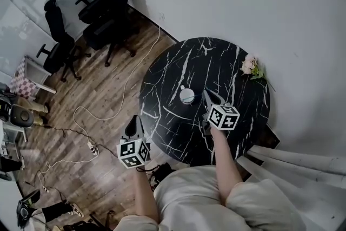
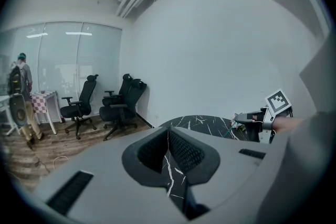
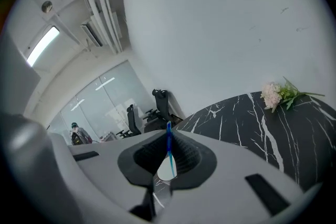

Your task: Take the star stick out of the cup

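1. Black marble veined with white makes up the round table (image 1: pixel 184 62), which is set on a wooden floor (image 1: pixel 81 94) close to a pale wall.
2. The cup (image 1: pixel 186 96) is seen from above as a pale circle near the middle of the table.
3. The right gripper (image 1: pixel 206 94) is held over the table with its tips just beside the cup's rim.
4. In the right gripper view, the jaws of the right gripper (image 3: pixel 168 132) are seen clamped on the star stick (image 3: pixel 170 149), of which only a thin blue shaft is shown. The shaft stands nearly upright between the pads, and its lower part is seen over the pale mouth of the cup (image 3: pixel 166 168). The star end cannot be made out.
5. The left gripper (image 1: pixel 134 121) is held off the table's left edge, above the floor and well apart from the cup.
6. In the left gripper view, the jaws of the left gripper (image 2: pixel 168 131) are seen pressed together at the tips, with nothing between them.
7. A bunch of pale flowers (image 1: pixel 250 66) is laid at the far right edge of the table.
8. Black office chairs (image 1: pixel 108 2) are grouped by the wall, and a white cable (image 1: pixel 124 89) is trailed across the floor.
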A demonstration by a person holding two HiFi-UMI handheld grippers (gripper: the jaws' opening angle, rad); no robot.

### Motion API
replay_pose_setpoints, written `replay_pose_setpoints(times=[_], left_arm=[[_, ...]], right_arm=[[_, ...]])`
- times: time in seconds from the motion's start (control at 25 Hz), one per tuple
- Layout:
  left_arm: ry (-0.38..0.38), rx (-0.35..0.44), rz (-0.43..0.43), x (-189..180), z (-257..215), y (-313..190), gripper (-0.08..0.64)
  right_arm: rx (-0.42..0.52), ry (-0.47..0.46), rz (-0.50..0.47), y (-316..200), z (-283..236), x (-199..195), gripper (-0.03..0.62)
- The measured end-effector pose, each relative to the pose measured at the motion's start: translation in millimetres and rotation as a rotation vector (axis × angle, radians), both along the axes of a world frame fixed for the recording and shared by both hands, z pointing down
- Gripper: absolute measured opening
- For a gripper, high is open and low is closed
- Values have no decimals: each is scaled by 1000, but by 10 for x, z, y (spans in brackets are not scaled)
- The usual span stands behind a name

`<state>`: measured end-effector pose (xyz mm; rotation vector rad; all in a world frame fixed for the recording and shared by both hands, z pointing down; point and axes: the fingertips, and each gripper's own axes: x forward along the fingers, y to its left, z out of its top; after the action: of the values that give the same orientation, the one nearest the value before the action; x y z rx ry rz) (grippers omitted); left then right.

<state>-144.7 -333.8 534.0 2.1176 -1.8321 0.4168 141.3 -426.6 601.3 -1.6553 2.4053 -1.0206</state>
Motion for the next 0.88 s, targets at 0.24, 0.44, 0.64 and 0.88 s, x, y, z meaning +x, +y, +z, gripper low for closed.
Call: replay_pose_setpoints(times=[0.24,0.44,0.64,0.88], left_arm=[[14,19,-17,-46,-46,110,25],[20,32,-42,-113,-79,245,25],[24,42,-60,-175,-78,333,25],[21,51,-54,-139,-119,355,25]], right_arm=[[29,54,-18,78,-79,-31,45],[52,45,-27,128,-161,-27,44],[80,58,-21,149,-239,-5,44],[103,93,-32,184,-321,-23,46]])
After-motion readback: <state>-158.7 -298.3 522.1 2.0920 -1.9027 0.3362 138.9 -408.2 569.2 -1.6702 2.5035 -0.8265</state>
